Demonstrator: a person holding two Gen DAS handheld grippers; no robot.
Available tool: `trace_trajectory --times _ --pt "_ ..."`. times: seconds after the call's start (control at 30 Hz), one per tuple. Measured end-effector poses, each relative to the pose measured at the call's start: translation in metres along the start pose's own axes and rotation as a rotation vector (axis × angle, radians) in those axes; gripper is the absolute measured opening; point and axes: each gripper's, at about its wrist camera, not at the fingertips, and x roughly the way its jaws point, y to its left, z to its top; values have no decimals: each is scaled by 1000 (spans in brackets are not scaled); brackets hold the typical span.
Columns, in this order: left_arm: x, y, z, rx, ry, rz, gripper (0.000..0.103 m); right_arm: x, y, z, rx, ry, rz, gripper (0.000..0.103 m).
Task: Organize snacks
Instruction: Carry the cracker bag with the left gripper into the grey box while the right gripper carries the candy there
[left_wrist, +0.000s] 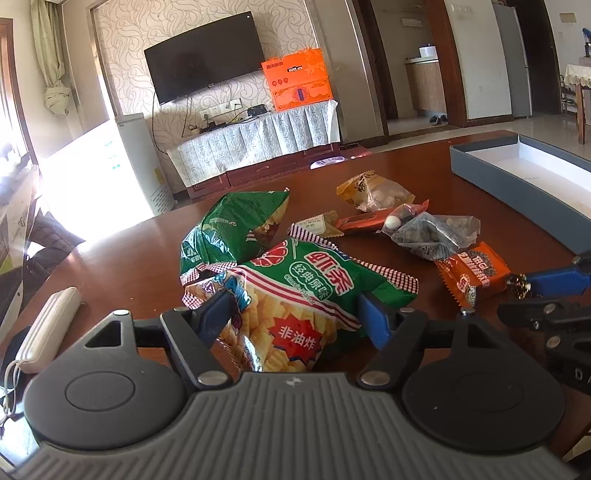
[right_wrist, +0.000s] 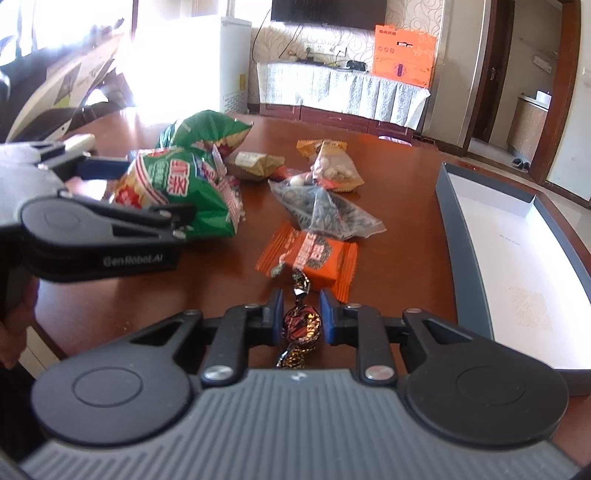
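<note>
Crinkling foil candy between tool pads

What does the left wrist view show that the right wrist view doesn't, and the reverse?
Only the left wrist view: the left gripper from behind, its blue fingers either side of the green shrimp-chip bag, and a white power bank at the table edge.

Only the right wrist view: the right gripper shut on a dark foil candy.

Both: the orange snack pack, the clear bag of seeds, the grey box lid and the wooden table.
</note>
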Motion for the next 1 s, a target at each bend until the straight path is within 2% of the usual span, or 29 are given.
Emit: trace_trajectory --times 0.23,0.47,0.77,1.0 --pt "-7 -3 0 7 -21 -19 71 -12 -4 8 38 -76 30 24" --pt "-14 -5 1 9 -45 -27 64 -20 -6 13 50 -115 50 24" --pt "-20 -13 7 14 -69 -21 62 -28 -3 17 44 -140 74 24" --pt "-21 -23 21 6 -89 -47 61 -35 -10 22 55 -168 70 24"
